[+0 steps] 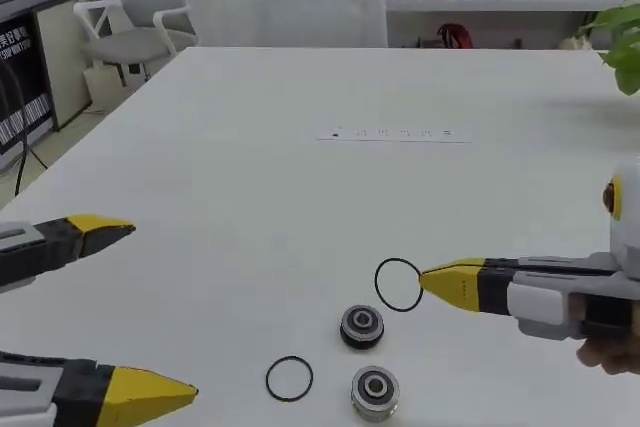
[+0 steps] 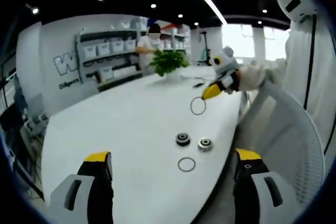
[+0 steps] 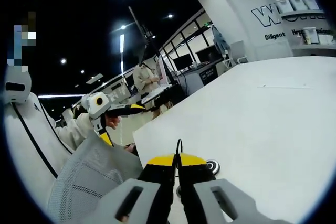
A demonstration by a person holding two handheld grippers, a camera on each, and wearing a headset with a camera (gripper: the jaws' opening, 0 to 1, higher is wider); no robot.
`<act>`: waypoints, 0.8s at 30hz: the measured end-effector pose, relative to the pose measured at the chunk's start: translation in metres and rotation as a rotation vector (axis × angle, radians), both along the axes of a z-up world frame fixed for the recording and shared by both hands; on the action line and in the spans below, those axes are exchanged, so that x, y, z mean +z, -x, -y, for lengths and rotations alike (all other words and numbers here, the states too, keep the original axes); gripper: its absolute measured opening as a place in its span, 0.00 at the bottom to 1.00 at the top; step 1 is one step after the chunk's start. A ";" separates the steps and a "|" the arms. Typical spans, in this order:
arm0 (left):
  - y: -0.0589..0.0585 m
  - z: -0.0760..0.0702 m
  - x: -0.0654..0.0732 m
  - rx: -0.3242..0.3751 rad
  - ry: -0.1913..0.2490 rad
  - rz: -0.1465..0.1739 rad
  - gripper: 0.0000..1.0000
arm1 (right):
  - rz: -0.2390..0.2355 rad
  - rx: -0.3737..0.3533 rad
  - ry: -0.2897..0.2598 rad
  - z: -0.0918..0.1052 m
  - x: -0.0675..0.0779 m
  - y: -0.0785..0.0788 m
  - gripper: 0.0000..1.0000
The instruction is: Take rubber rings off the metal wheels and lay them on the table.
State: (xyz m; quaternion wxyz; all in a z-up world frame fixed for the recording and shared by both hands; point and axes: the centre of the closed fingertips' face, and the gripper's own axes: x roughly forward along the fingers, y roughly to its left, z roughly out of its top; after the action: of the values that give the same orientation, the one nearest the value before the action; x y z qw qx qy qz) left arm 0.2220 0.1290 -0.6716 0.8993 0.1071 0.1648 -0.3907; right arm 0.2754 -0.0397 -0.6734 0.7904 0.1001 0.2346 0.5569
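Right gripper (image 1: 430, 281), at the right-centre of the head view, has its yellow jaws pressed together on a thin black rubber ring (image 1: 377, 285). The ring hangs from the jaw tips, apparently just above the white table (image 1: 300, 197). In the right gripper view the same jaws meet at the bottom centre, with the ring seen edge-on rising between them.

Left gripper (image 1: 162, 308) sits at the lower left of the head view. Its two yellow jaws are spread wide with nothing between them, well apart from the parts.

A second rubber ring (image 1: 289, 358) lies flat on the table at the bottom centre. Just right of it stands a pale, silvery metal wheel (image 1: 375, 390) whose rim looks bare. Above that one, just below the held ring, is a darker wheel (image 1: 361, 327). Its rim looks black, so it may still carry a ring, though this is too small to tell.

By this showing, one ring is laid down and one is off but not yet set on the table. Laying it down comes next, then checking the darker wheel.
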 end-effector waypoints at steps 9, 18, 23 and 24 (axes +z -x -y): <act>0.002 -0.014 -0.018 0.109 0.085 -0.063 0.99 | 0.018 0.010 -0.012 -0.010 0.020 -0.006 0.00; 0.001 -0.011 -0.015 0.139 0.136 -0.080 1.00 | 0.054 0.062 -0.031 -0.038 0.046 -0.011 0.00; 0.000 -0.014 -0.018 0.160 0.143 -0.100 1.00 | 0.065 0.105 -0.045 -0.062 0.056 -0.010 0.00; 0.000 -0.014 -0.019 0.160 0.142 -0.099 1.00 | 0.067 0.112 -0.044 -0.066 0.057 -0.010 0.00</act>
State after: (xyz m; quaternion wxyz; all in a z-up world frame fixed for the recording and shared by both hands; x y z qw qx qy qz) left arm 0.2222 0.1429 -0.6905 0.9236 0.0103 0.1891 -0.3334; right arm 0.2854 0.0262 -0.6161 0.7631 0.0855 0.2009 0.6083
